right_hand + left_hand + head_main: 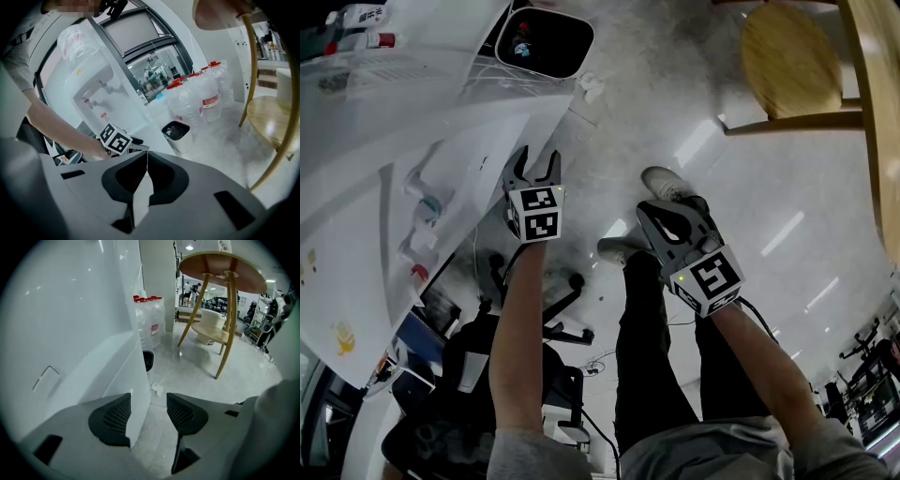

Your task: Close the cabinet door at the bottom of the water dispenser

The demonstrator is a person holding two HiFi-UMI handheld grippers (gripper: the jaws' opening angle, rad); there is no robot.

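The white water dispenser (384,187) stands at the left in the head view, its taps facing me. Its lower cabinet door (117,366) is a white panel, and the door's free edge (139,399) runs up between the jaws in the left gripper view. My left gripper (149,406) is open around that edge. The panel lies close against the left pad (112,420), and the right pad (185,414) stands clear of it. In the head view the left gripper (536,161) sits at the door's edge. My right gripper (146,157) is shut on nothing and hangs apart to the right (661,214).
A black-lined bin (147,359) stands just past the dispenser, with red-capped water bottles (150,322) behind it. Crumpled paper (157,389) lies on the floor. A round wooden table (225,268) and a stool (792,61) stand to the right. My shoes (666,183) are below the grippers.
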